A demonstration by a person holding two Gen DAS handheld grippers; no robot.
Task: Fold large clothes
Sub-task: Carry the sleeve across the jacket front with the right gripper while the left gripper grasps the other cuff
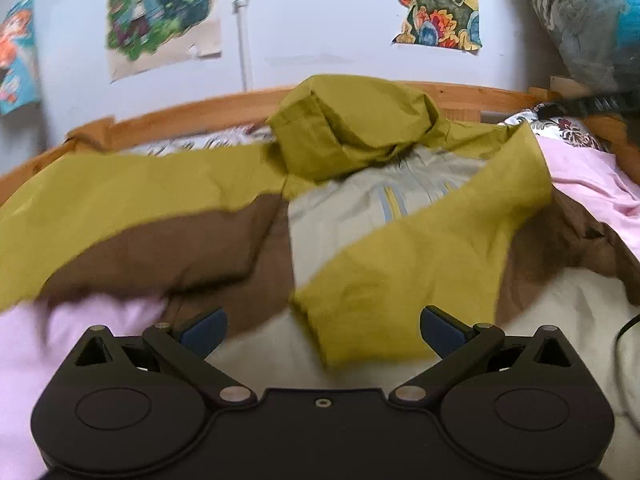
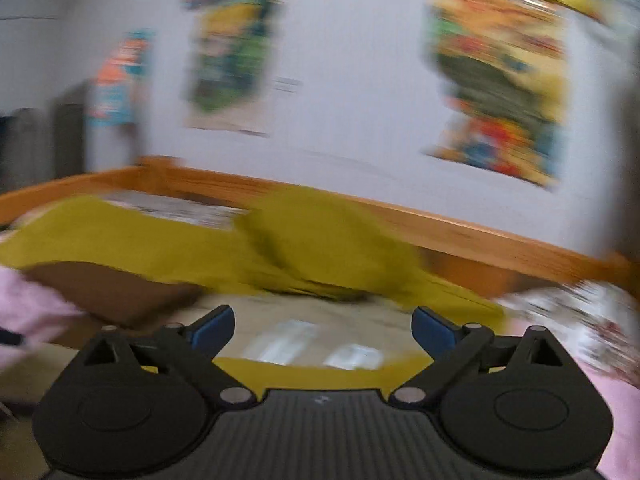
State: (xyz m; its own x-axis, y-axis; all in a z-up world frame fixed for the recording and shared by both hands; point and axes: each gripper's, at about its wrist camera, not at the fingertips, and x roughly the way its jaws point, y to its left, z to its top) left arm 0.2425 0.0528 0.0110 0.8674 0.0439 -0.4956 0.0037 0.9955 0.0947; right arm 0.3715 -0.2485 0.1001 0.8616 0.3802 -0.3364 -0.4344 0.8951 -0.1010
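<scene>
A large hooded jacket [image 1: 168, 208], olive-yellow and brown with a pale grey lining [image 1: 340, 216], lies spread open on the bed. Its hood [image 1: 352, 128] bunches at the far side. One yellow sleeve [image 1: 412, 272] is folded across the lining, its cuff lying just ahead of my left gripper [image 1: 323, 330], which is open and empty. In the blurred right wrist view the jacket [image 2: 160, 248] and hood [image 2: 328, 240] lie ahead. My right gripper [image 2: 323, 326] is open and empty above the lining [image 2: 304, 340].
The bed has a pink sheet [image 1: 592, 176], a cream cover [image 1: 560, 340] and a wooden rail [image 1: 180, 120] along the wall. Posters [image 1: 160, 16] hang on the wall. A patterned pillow [image 1: 560, 128] and a bag [image 1: 580, 20] are at right. A black cable [image 1: 624, 328] lies at the right edge.
</scene>
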